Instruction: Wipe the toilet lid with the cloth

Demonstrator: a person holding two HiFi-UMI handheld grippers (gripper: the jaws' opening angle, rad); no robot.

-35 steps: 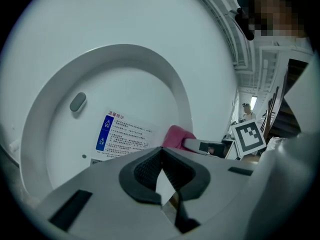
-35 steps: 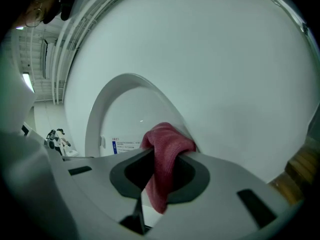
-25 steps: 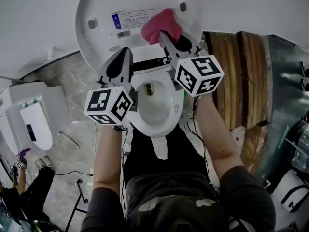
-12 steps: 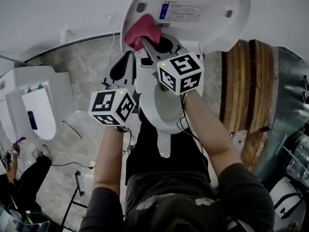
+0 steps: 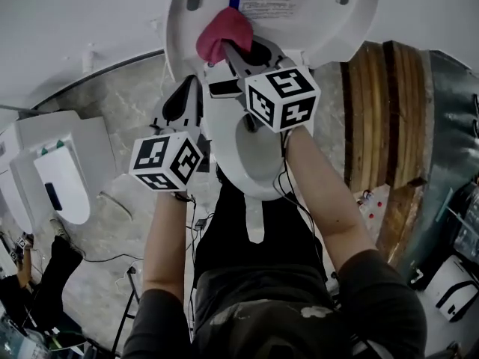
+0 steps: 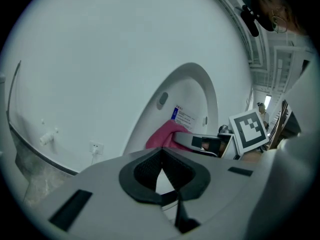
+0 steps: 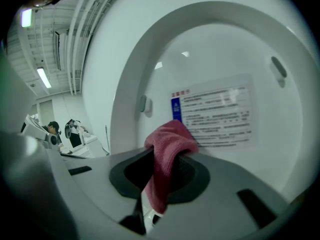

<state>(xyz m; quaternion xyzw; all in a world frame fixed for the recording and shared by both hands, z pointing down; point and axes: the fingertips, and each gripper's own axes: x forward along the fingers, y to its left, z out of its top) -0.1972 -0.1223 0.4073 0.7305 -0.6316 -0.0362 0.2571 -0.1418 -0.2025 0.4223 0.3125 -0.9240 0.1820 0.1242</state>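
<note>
The white toilet lid (image 5: 314,6) stands raised, its inner face with a printed label (image 7: 215,114) turned toward me. A pink cloth (image 5: 222,32) is bunched against the lid's lower left part, just left of the label. My right gripper (image 5: 233,49) is shut on the pink cloth (image 7: 167,154), which hangs down between its jaws. My left gripper (image 5: 187,92) is shut with nothing in it, lower and to the left, short of the lid (image 6: 192,99). In the left gripper view the cloth (image 6: 167,136) and the right gripper's marker cube (image 6: 248,130) show ahead.
The open toilet bowl (image 5: 247,152) lies below the lid between my arms. A second white toilet (image 5: 52,185) stands at left on the marbled floor (image 5: 112,126). Wooden slats (image 5: 374,111) run along the right. Cables (image 5: 112,256) trail on the floor.
The right gripper has carried the cloth from the lid's right side across to its lower left part. The left gripper has followed it and sunk a little. In the last half second both barely moved.
</note>
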